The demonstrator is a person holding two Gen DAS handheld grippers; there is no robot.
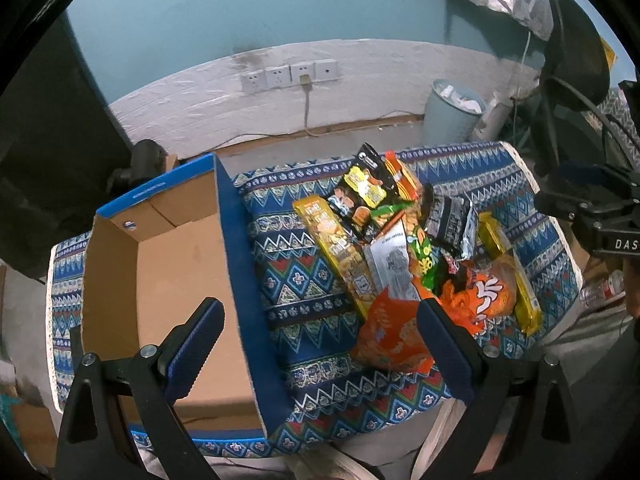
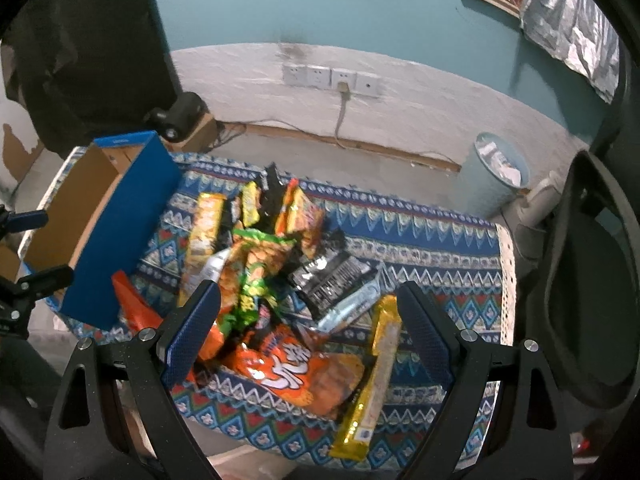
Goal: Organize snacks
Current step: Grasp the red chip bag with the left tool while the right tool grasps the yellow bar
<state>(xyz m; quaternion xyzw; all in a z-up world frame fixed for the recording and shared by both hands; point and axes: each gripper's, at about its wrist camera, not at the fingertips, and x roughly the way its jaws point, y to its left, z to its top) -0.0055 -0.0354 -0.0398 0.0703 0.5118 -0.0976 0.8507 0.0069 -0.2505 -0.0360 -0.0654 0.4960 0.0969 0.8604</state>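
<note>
A pile of snack packets lies on a patterned blue cloth, to the right of an empty cardboard box with blue outer walls. My left gripper is open above the box's right wall, its right finger beside an orange packet. In the right wrist view the pile sits mid-cloth. My right gripper hangs open over an orange bag with white lettering and a long yellow bar. The box stands at the left.
A pale blue waste bin stands on the floor behind the table, near a black office chair. Wall sockets with a plugged cable line the white wall. A dark speaker sits behind the box.
</note>
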